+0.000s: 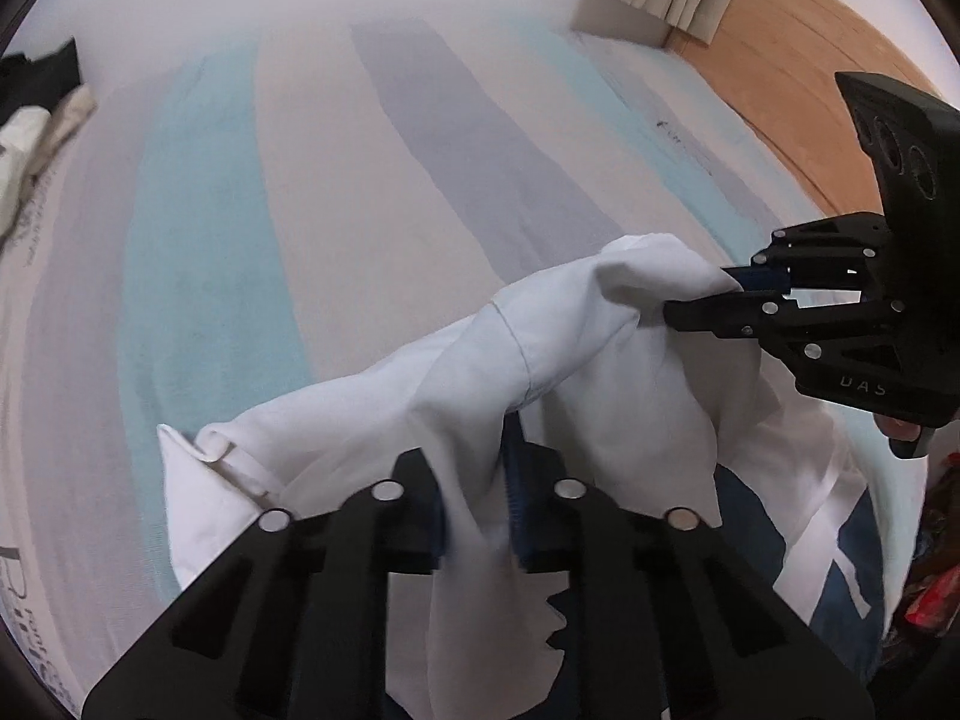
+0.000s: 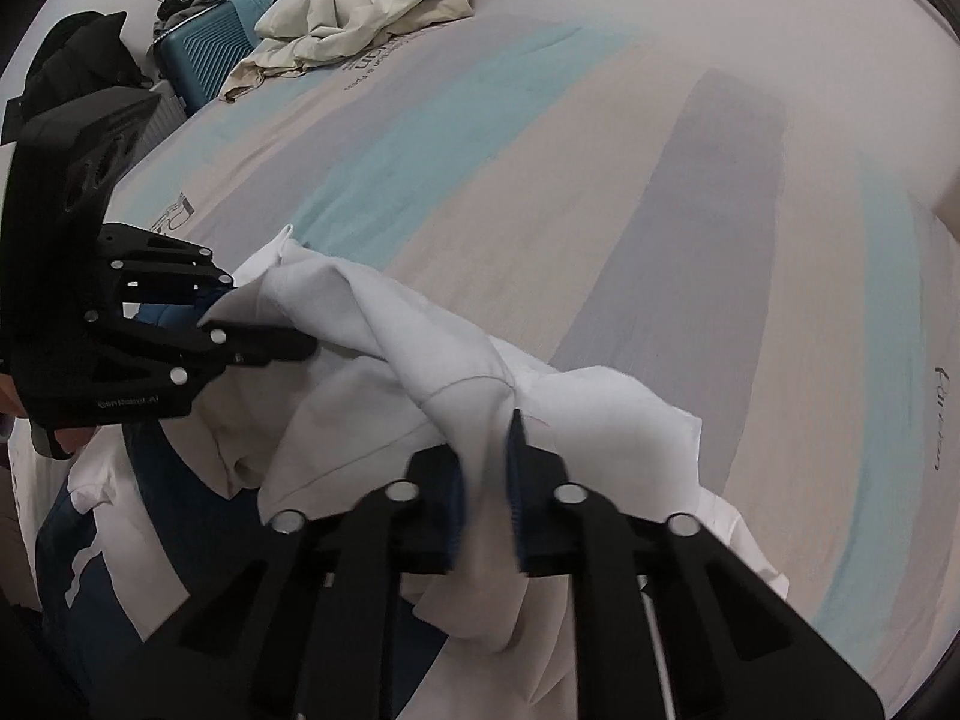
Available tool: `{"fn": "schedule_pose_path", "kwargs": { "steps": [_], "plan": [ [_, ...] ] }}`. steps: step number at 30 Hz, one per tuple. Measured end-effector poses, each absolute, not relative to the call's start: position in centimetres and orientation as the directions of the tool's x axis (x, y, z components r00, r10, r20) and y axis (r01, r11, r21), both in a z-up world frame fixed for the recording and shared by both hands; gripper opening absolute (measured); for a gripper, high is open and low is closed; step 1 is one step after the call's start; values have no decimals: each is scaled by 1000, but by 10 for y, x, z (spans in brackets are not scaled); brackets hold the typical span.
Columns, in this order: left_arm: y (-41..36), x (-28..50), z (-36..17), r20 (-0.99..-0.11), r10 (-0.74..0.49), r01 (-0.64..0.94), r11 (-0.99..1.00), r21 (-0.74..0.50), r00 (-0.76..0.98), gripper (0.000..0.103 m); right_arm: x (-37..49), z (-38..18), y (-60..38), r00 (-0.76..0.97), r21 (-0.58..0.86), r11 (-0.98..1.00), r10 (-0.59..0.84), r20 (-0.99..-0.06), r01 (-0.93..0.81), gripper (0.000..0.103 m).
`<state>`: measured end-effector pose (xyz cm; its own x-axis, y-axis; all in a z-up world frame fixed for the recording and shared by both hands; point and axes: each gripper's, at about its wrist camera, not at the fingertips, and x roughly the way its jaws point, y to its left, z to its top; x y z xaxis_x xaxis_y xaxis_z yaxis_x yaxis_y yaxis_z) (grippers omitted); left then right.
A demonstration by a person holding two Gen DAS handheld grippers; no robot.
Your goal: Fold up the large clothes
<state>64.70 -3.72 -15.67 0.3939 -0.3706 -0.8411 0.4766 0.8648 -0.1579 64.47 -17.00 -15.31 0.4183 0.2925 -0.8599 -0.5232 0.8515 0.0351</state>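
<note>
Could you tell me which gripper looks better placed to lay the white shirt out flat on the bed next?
Neither clearly: left gripper and right gripper both pinch the white shirt above the bed.

Striped bed [image 2: 600, 192] carries crumpled clothes [image 2: 354, 18] and a white shirt [image 2: 600, 414].

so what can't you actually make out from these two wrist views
- White cotton shirt: overall shape and how far folded; bunched between both tools, lower part hidden behind left tool in the left wrist view.
- Right tool: exact pinch point, wrapped in fabric in the right wrist view.
- Dark printed lettering on the striped bed sheet: too small and distorted.
- Navy and white garment: type unclear, cut off by the fisheye edge and covered by the shirt.
</note>
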Motion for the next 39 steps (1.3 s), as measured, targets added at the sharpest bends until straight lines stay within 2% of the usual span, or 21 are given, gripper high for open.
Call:
{"fn": "schedule_pose_path", "kwargs": {
  "steps": [16,27,39],
  "plan": [
    [-36,546,-128,-768,-383,517,852,-80,513,8,550,-133,-173,491,-17,841,299,-818,-541,4],
    [-39,489,-153,-777,-376,511,855,-82,505,8,492,-157,-174,477,22,866,295,-828,-499,4],
    [-44,459,-184,-786,-364,514,855,-69,500,8,461,-198,-178,488,-6,881,256,-835,-472,4]
  ]
}}
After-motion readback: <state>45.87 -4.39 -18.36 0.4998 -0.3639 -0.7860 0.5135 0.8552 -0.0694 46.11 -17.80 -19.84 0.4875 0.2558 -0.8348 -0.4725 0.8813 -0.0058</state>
